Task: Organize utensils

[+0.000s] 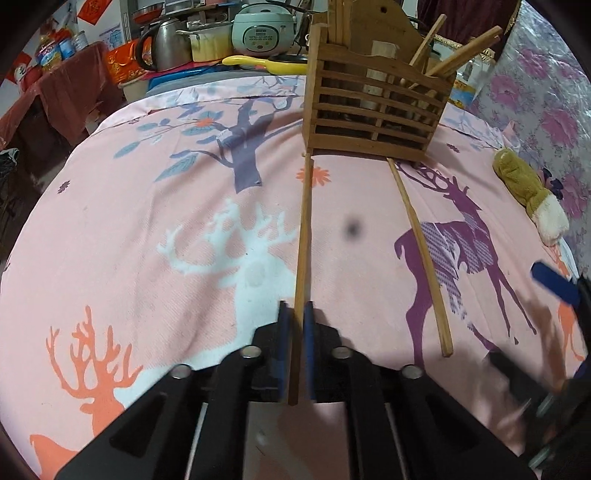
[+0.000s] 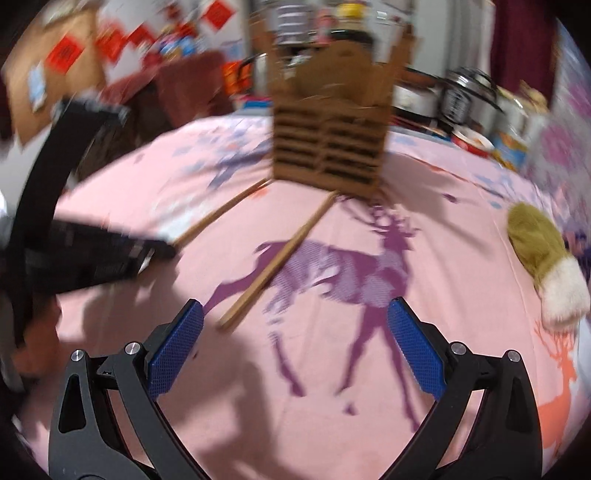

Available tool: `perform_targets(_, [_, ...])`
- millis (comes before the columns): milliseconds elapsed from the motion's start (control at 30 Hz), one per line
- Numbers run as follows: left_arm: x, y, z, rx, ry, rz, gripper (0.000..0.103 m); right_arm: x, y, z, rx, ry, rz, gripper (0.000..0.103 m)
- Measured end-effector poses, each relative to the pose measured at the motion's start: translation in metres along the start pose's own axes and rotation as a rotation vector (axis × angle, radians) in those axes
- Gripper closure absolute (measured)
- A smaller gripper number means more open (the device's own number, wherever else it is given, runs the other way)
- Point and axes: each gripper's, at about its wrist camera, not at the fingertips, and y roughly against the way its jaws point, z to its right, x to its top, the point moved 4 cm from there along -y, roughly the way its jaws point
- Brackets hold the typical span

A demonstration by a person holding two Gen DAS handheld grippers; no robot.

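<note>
Pink cloth [image 1: 110,236] printed with deer and a tree covers the table in both views. At its far edge stands a slatted wooden utensil holder [image 1: 373,107], with several wooden sticks leaning out of its right compartment and flat wooden pieces upright at its left corner.

In the left wrist view, the left gripper [image 1: 295,314] has its blue pads narrowed around the near end of a wooden chopstick [image 1: 304,236], which runs straight away from the camera until its far tip sits just beside the holder's near left corner. Thin slivers of gap seem to show on either side of the stick, so whether the pads actually press on it cannot be told. A second chopstick [image 1: 421,254] lies free on the cloth to the right, over the purple deer, its far end close to the holder's base.

In the right wrist view, which is motion-blurred, the right gripper [image 2: 295,343] stands wide open above the cloth with nothing between its blue pads; the near end of the free chopstick lies just beyond its left pad. The left gripper's black body shows at the left edge there.

A mustard-coloured mitten with a white cuff [image 1: 528,195] lies at the right side of the table. Beyond the far edge are a rice cooker [image 1: 264,29] and a metal kettle [image 1: 166,44].
</note>
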Motion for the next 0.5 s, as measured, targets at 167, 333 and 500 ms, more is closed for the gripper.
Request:
perform_targets(167, [0.003, 0.007, -0.007, 0.015, 0.032, 0.028, 0.042, -0.008, -0.004, -0.026, -0.007, 0.118, -0.024, 0.026])
perform_targets(333, [0.004, 0.011, -0.010, 0.024, 0.042, 0.036, 0.038, -0.011, -0.016, -0.019, 0.030, 0.076, -0.093, 0.056])
perform_targets(500, [0.000, 0.013, -0.012, 0.079, 0.027, 0.044, 0.037, -0.019, -0.016, 0.004, 0.029, 0.029, -0.125, 0.059])
